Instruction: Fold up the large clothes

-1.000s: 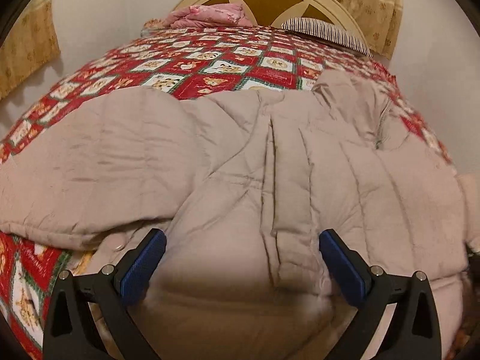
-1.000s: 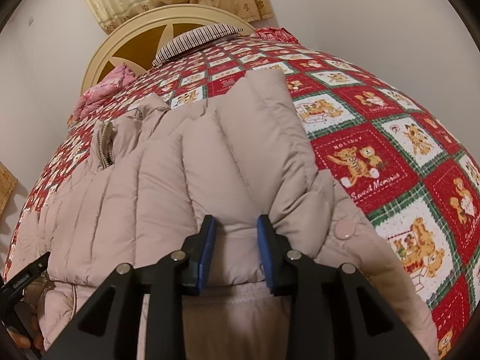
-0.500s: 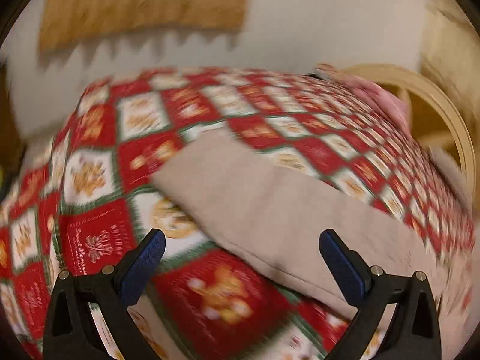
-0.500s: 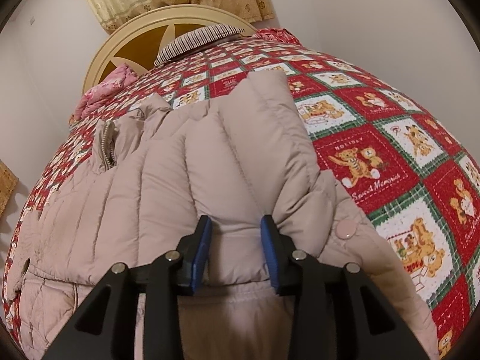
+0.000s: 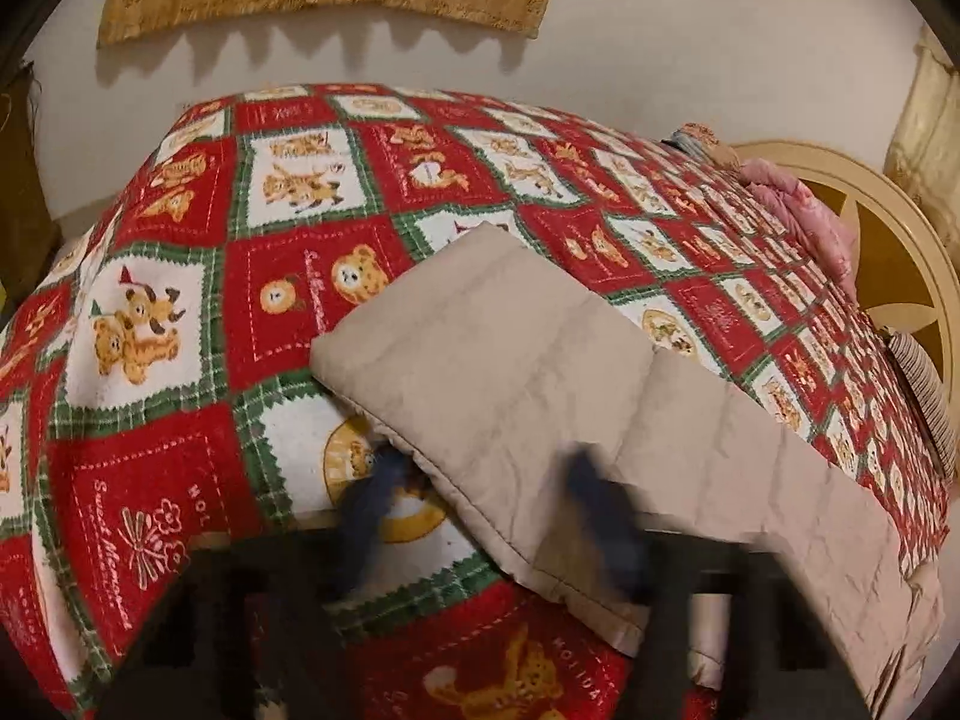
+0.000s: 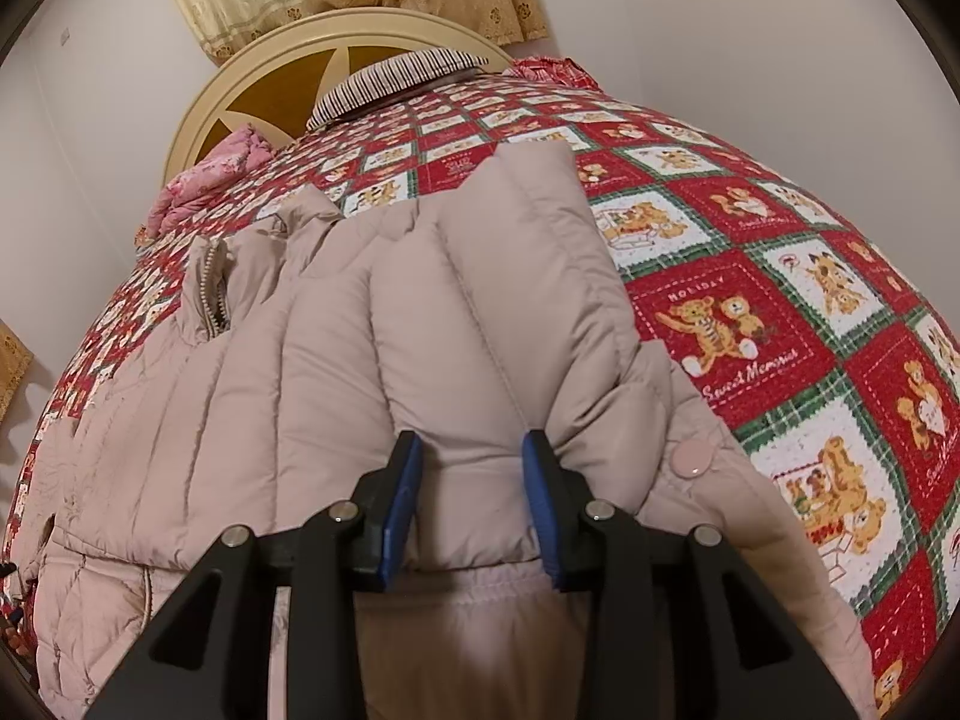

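My right gripper [image 6: 471, 501] was clamped on a fold of the beige puffer jacket [image 6: 420, 324], which lay spread on the teddy-bear bedspread [image 6: 750, 312], pinning it, I judged, for folding. My left gripper [image 5: 480, 516] straddled the jacket's sleeve [image 5: 510, 354], too blurred to tell its fingers' state. No containers showed.

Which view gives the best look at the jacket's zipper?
The right wrist view: the zipper shows sharply at the collar of the beige puffer jacket, teeth visible. The left wrist view shows only a flat quilted sleeve or panel of the jacket, with no zipper in sight.
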Motion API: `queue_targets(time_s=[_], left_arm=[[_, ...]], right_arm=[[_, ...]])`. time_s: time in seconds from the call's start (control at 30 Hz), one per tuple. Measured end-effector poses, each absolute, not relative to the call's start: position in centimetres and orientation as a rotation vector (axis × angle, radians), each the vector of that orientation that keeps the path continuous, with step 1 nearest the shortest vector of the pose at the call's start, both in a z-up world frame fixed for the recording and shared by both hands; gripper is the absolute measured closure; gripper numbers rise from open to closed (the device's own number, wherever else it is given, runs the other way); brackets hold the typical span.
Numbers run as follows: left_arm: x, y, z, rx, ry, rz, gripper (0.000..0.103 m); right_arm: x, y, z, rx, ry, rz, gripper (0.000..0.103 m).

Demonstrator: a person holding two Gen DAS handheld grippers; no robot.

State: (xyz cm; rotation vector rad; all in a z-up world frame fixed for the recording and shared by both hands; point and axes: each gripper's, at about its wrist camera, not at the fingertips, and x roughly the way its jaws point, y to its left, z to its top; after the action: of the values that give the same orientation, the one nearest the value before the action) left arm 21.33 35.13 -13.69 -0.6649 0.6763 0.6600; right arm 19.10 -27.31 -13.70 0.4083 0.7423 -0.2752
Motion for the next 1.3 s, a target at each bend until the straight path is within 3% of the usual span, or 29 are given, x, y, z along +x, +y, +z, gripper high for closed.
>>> queue_targets(time_s=[0.03, 0.13, 0.37, 0.53, 0.7, 0.83, 0.97, 1.13, 1.3], left_arm=[[21.2, 35.4, -13.9, -0.699, 0.660, 0.608, 0.096], [21.3, 35.9, -14.5, -0.774, 0.645, 0.533, 0.097], [23.3, 31.6, -9.1, -0.534, 0.548, 0.454, 0.098], [23.8, 21.6, -1.5, -0.308, 0.403, 0.203, 0.098], [22.9, 8.8, 1.8, -0.112, 0.343, -0.137, 0.098], [21.6, -1.3, 0.2, 0.023, 0.385, -0.379, 0.098], [21.7, -8.5, -5.0, 0.131, 0.532, -0.484, 0.098], [23.6, -11.1, -10.2, 0.178, 0.788, -0.495, 0.096], [22.4, -9.6, -9.7, 0.180, 0.834, -0.510, 0.094]], right_arm=[[19.1, -27.3, -13.7, 0.409, 0.742, -0.275, 0.066], [19.1, -27.3, -13.7, 0.409, 0.742, -0.274, 0.066], [19.1, -27.4, -13.7, 0.411, 0.741, -0.272, 0.065], [19.0, -27.2, -13.7, 0.412, 0.738, -0.263, 0.061], [19.0, -27.1, -13.6, 0.418, 0.735, -0.259, 0.060], [19.0, -27.1, -13.6, 0.420, 0.734, -0.257, 0.060], [19.0, -27.1, -13.6, 0.421, 0.734, -0.256, 0.059], [18.9, -27.1, -13.6, 0.432, 0.730, -0.249, 0.058], [18.9, -27.1, -13.7, 0.439, 0.728, -0.237, 0.056]])
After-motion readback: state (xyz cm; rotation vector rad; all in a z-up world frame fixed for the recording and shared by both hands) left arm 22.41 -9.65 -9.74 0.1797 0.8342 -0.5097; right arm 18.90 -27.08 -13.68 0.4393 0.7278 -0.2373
